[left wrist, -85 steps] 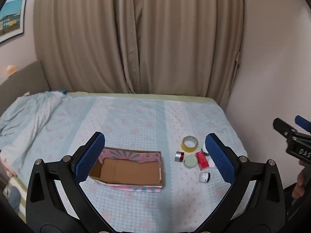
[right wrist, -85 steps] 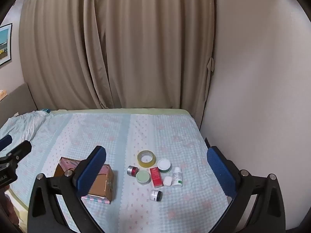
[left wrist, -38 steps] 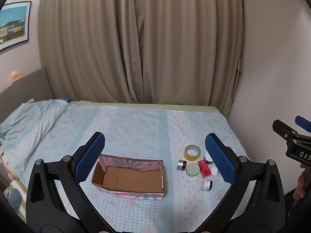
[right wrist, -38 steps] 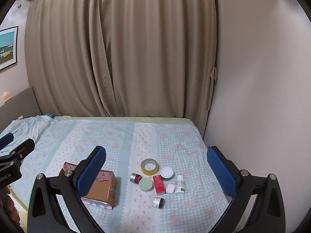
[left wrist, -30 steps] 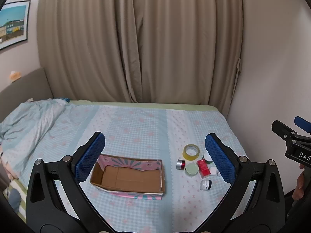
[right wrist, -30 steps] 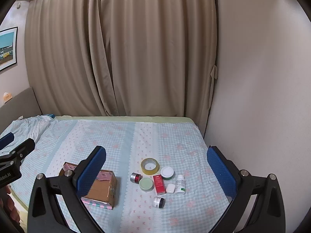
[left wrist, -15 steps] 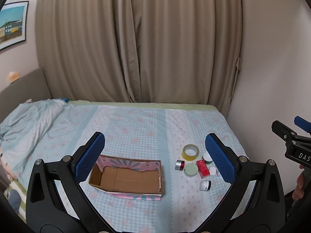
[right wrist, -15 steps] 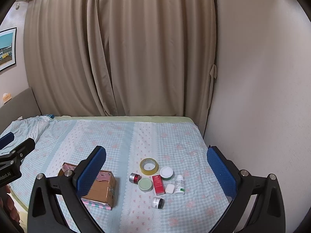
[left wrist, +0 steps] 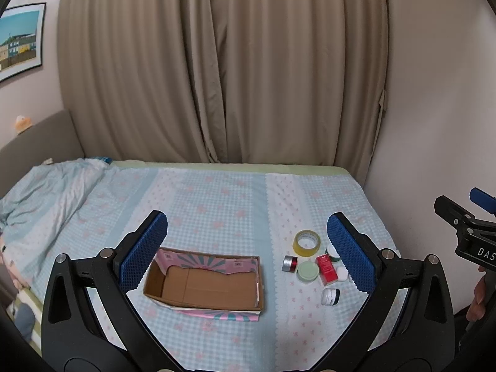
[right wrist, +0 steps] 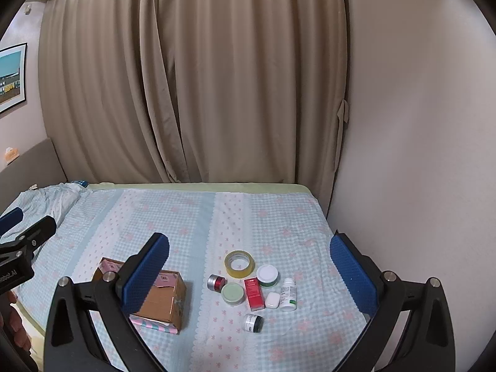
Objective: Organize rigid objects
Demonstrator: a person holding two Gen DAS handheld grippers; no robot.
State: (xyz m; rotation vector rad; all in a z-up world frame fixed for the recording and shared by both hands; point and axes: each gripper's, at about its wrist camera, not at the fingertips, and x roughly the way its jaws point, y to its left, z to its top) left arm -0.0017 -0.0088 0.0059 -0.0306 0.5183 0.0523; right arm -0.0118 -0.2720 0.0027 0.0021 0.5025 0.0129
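Two grippers are held above the near edge of a bed (left wrist: 217, 192) covered in a pale blue checked sheet with pink flowers. The left gripper (left wrist: 248, 249) is spread wide with nothing between its blue pads, and the right gripper (right wrist: 249, 262) is likewise spread wide and empty — both are well above the items.

An open cardboard box (left wrist: 204, 283) lies toward the near edge of the bed, its patterned pink flaps folded outward and its brown floor bare. To the right of the box, toward the bed's right edge, a cluster of small items is gathered. A roll of yellow tape (right wrist: 239, 263) lies flat at the far side of the cluster. Just in front of it are a small red-and-silver tin (right wrist: 216, 282) on its side, a pale green round jar (right wrist: 232, 293), and a red carton (right wrist: 253, 293) lying flat, touching or nearly touching the green jar. A white-lidded green jar (right wrist: 267, 275) stands beside the carton's far end. A small white case (right wrist: 272, 300) and a white bottle (right wrist: 288, 294) sit further right — the bottle upright. A small dark jar with a white band (right wrist: 253, 322) lies nearest the bed's near edge, apart from the rest.

A rumpled blue duvet (left wrist: 46, 198) is piled at the bed's left side, and beige curtains (left wrist: 223, 68) hang behind the far edge.
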